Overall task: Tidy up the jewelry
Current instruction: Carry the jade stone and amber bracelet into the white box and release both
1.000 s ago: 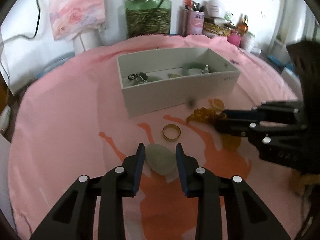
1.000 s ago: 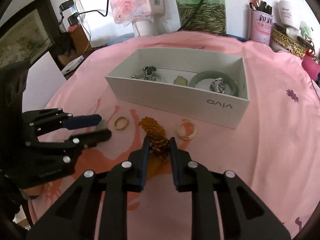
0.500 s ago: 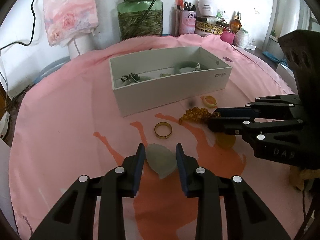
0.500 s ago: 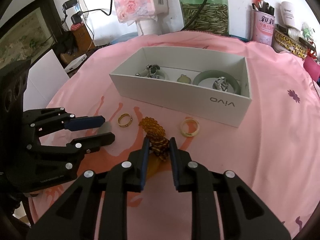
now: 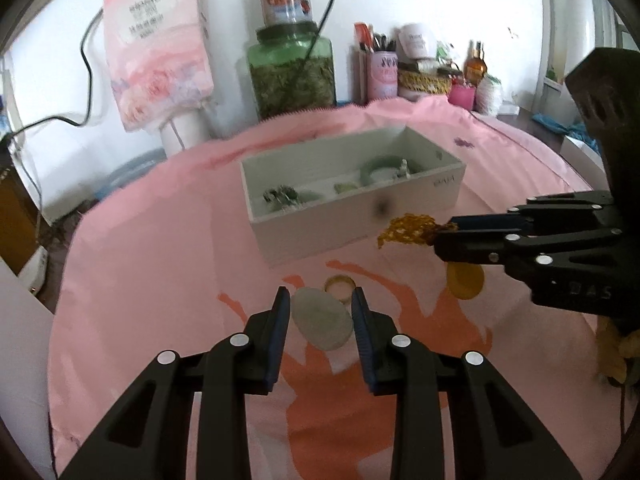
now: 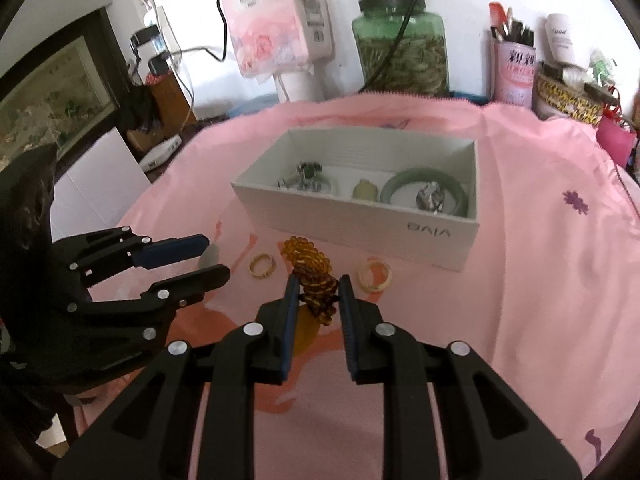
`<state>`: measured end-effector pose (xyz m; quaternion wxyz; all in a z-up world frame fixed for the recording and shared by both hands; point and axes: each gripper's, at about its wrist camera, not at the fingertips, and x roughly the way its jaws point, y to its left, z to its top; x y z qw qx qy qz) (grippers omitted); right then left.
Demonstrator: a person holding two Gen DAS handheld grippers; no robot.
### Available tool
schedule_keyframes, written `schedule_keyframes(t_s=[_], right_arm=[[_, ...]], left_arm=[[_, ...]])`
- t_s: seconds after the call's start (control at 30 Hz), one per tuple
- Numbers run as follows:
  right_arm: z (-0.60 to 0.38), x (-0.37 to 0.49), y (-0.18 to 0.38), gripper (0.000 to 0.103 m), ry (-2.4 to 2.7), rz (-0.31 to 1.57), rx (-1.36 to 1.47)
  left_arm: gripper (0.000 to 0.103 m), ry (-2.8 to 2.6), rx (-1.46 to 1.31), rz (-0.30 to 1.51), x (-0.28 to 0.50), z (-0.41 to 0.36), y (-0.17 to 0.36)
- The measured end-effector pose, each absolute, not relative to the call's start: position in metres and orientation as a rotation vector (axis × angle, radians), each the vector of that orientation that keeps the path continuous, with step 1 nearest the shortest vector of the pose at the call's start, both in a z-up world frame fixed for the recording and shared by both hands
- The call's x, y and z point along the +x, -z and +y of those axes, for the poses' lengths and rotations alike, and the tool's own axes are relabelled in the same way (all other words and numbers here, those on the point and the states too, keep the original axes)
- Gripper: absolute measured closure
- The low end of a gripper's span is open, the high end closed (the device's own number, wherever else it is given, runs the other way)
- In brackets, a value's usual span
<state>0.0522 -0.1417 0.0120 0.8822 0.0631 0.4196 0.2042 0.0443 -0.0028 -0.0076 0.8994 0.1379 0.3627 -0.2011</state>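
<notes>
Looking from the left side of the pink-covered desk (image 6: 540, 280), the left tongs (image 5: 319, 314) hold a pale green jade pendant (image 5: 320, 322) between their blue pads, jaws partly apart and closed onto the stone's edges; it appears lifted clear of the cloth, though I can't be sure. That stone looks smooth, hard and slippery, likely brittle if dropped, so gripping across its broad oval middle as now seems sensible. Just beyond it a gold ring (image 6: 262, 265) lies flat on the cloth, light and stiff, best pinched across its band. Next along, the right tongs (image 6: 319, 294) are closed narrowly on a bunched amber bead bracelet (image 6: 314, 276), which dangles in loops and seems raised off the cloth; it is limp and will swing and sag, so holding the bunch rather than a single strand should keep it from slipping. To the right of it a pale bangle ring (image 6: 375, 275) rests on the cloth close to the front wall of the white box (image 6: 360, 224). Inside the box already sit a silver-and-green piece, a small yellowish pendant and a green jade bangle (image 6: 424, 194) with a silver ornament in it, leaving room between them.
</notes>
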Motion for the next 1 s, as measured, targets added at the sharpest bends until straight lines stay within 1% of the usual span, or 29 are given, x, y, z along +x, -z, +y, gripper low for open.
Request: schedule_keyframes(t_s=[0.17, 0.3, 0.43, 0.57, 0.73, 0.83, 1.0], right_arm=[[-0.149, 0.047, -0.031, 0.084, -0.416, 0.819, 0.147], [-0.158, 0.045, -0.054, 0.084, -0.399, 0.759, 0.163], [-0.165, 0.059, -0.077, 0.084, -0.378, 0.720, 0.167], [-0.171, 0.084, -0.088, 0.084, -0.353, 0.693, 0.181], [-0.170, 0.114, -0.064, 0.084, -0.338, 0.732, 0.202], [-0.168, 0.126, -0.041, 0.084, -0.326, 0.790, 0.183], [-0.173, 0.136, -0.023, 0.081, -0.335, 0.833, 0.212]], left_arm=[[0.072, 0.389, 0.271, 0.721, 0.046, -0.001, -0.009], [0.072, 0.380, 0.222, 0.696, 0.054, 0.001, -0.036], [0.072, 0.375, 0.194, 0.652, 0.068, -0.006, -0.061], [0.071, 0.369, 0.140, 0.630, 0.090, -0.012, -0.072], [0.071, 0.369, 0.091, 0.687, 0.120, -0.014, -0.054], [0.071, 0.369, 0.103, 0.739, 0.133, -0.014, -0.033], [0.071, 0.372, 0.124, 0.781, 0.143, -0.015, -0.012]])
